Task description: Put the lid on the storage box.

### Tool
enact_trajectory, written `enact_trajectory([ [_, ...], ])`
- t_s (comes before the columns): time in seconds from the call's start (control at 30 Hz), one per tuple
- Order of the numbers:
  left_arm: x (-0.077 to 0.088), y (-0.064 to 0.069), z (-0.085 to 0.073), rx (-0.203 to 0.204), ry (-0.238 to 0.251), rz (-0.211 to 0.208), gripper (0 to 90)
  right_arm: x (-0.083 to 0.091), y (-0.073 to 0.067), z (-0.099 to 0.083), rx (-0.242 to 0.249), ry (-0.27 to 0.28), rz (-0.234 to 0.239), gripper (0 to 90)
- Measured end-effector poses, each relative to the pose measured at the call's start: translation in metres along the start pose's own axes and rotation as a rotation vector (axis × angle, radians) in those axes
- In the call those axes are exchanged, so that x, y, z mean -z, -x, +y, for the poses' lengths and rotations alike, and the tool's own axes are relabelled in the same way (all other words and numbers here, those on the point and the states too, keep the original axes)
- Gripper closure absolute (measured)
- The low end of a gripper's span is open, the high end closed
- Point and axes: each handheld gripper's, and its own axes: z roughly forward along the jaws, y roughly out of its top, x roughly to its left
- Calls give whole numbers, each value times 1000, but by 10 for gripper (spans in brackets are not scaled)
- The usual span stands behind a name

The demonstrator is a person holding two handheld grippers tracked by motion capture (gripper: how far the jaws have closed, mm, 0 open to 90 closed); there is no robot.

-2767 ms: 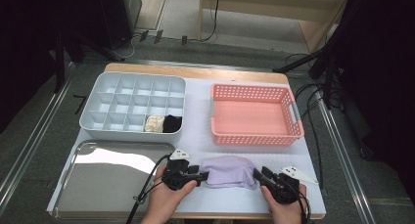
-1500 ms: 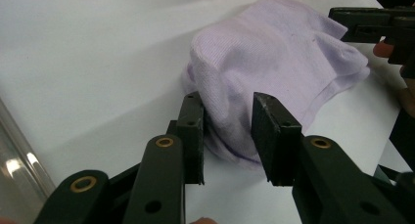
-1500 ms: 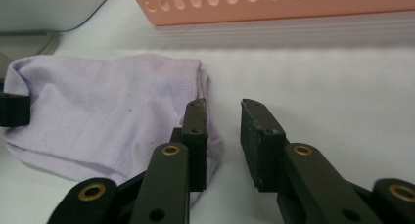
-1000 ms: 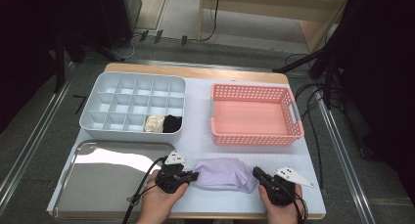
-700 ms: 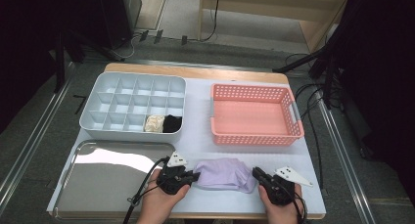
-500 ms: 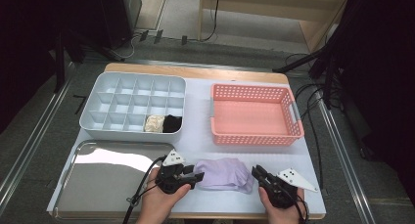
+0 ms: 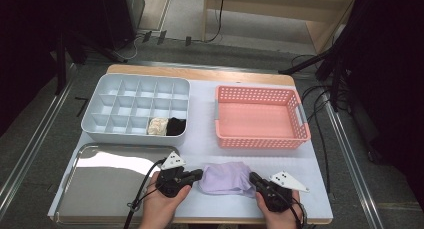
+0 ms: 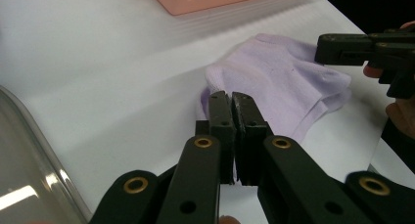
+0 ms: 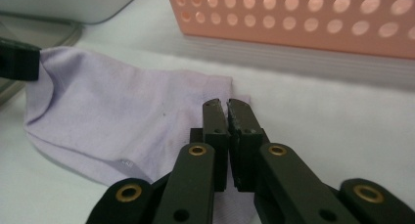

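Observation:
A lilac sock (image 7: 225, 178) (image 8: 284, 82) (image 9: 122, 116) lies flat on the white table near the front edge, between my two grippers. My left gripper (image 7: 200, 174) (image 8: 230, 94) has just been closing and is shut, pinching the sock's left end at its tips. My right gripper (image 7: 251, 178) (image 9: 227, 102) has also just been closing. It lies low over the sock's right end, shut on the cloth edge. In the left gripper view the right gripper (image 8: 367, 45) shows at the sock's far side. A hand holds each gripper from below.
A pink perforated basket (image 7: 260, 141) stands behind the sock at the right, with nothing in it. A grey divided box (image 7: 95, 114) at the back left holds a cream item (image 7: 159, 126) and a black item (image 7: 175, 126). A shiny metal tray (image 7: 100, 189) lies at the front left.
Both hands stay where they were at the sock's two ends. The sock's outline has shifted slightly; nothing else has moved.

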Motion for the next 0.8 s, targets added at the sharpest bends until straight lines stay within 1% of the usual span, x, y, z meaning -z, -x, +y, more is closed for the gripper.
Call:
enact_trajectory([
  [0.03,0,0,0,5,3,-3,891,3,0,1,-3,14,-1,874],
  [0.07,1,-1,1,8,1,-18,892,5,0,2,-9,17,1,874],
  [0.1,2,-2,1,12,4,-23,892,7,1,2,-11,23,0,874],
  [0.17,3,-4,1,13,-5,-34,892,15,4,3,-19,44,-3,874],
  [0.2,3,-6,1,11,-15,-30,892,17,5,3,-20,46,0,874],
  [0.23,3,-7,1,15,-27,-38,893,21,6,3,-32,39,5,874],
  [0.27,2,-8,0,13,-42,-40,894,23,8,2,-32,36,9,874],
  [0.3,1,-8,0,10,-53,-35,895,25,10,1,-39,27,11,874],
  [0.33,-1,-8,0,15,-58,-39,895,27,11,0,-39,25,14,874],
  [0.37,-2,-8,-1,15,-74,-40,894,27,12,-1,-45,15,14,874],
  [0.4,-4,-8,-1,16,-78,-39,894,26,13,-2,-49,4,13,874],
  [0.43,-5,-8,-1,9,-86,-29,893,25,14,-2,-49,-2,8,873],
  [0.5,-7,-6,-2,2,-81,-13,891,20,17,-5,-49,-14,1,873],
  [0.57,-7,-6,-2,-12,-76,4,888,16,17,-7,-40,-23,-2,872],
  [0.6,-7,-6,-2,-13,-75,6,885,15,16,-8,-30,-24,-10,872],
  [0.63,-8,-5,-3,-12,-69,9,880,14,16,-8,-25,-16,-10,872],
  [0.7,-8,-6,-3,-18,-72,15,871,15,16,-8,-16,15,-16,873],
  [0.73,-8,-5,-4,-21,-72,16,857,15,16,-7,-23,13,-14,873],
  [0.77,-9,-4,-4,-21,-70,28,826,14,17,-7,-25,3,-11,872],
  [0.8,-9,-4,-5,-31,-65,33,772,12,17,-7,-28,-8,-4,868],
])
